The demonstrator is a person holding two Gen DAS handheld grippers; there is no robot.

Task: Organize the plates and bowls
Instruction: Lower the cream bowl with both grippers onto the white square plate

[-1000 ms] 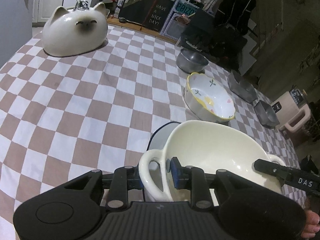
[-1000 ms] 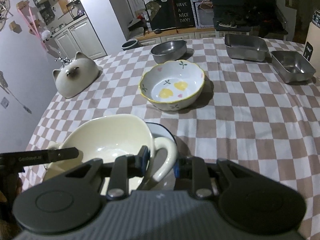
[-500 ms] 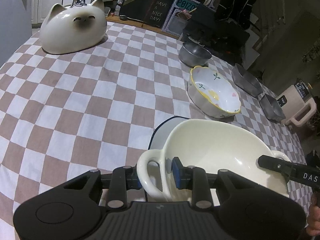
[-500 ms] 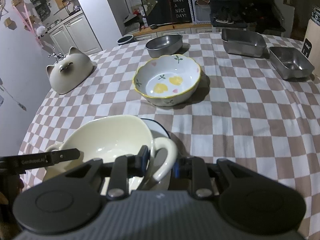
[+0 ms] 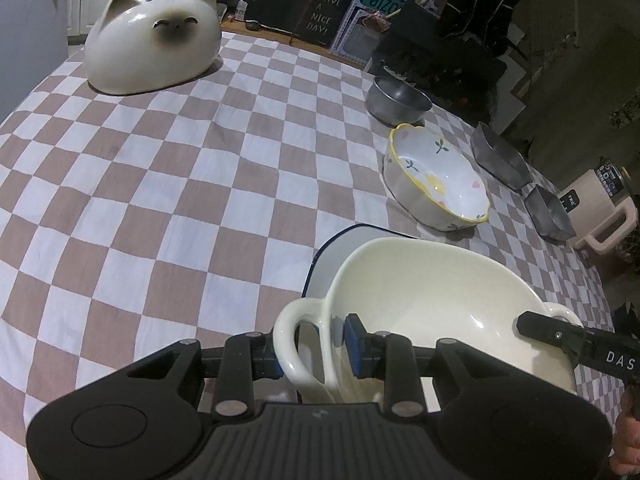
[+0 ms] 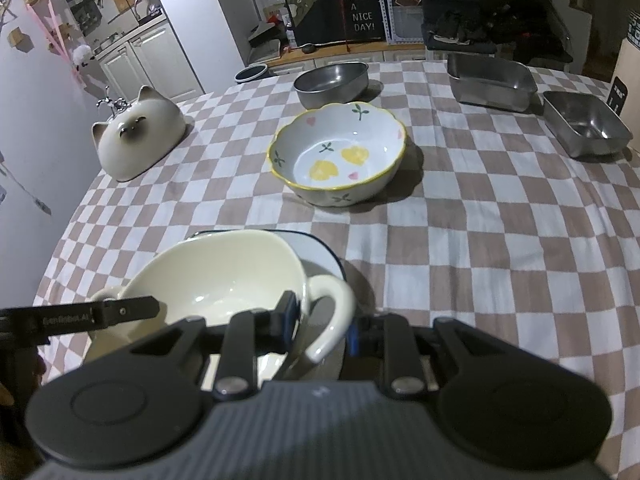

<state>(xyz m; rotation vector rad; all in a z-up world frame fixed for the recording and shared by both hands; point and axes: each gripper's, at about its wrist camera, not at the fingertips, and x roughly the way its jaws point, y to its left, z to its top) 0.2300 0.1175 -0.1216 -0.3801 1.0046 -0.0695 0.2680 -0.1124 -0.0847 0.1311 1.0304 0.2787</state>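
In the left wrist view, the left gripper (image 5: pixel 312 350) is narrowed on the left loop handle (image 5: pixel 294 340) of the cream two-handled bowl (image 5: pixel 432 304), one blue pad outside the loop and one against the bowl wall. The bowl spreads to the right, its long axis running handle to handle, over a dark-rimmed plate (image 5: pixel 340 252) at the near edge of the checked tablecloth (image 5: pixel 160 200). In the right wrist view, the right gripper (image 6: pixel 322 326) pinches the opposite handle (image 6: pixel 332 316) in the same way, so each hand has its own end. The flowered bowl (image 6: pixel 338 154), perhaps the stacking target, lies farther off, slightly nearer the right hand.
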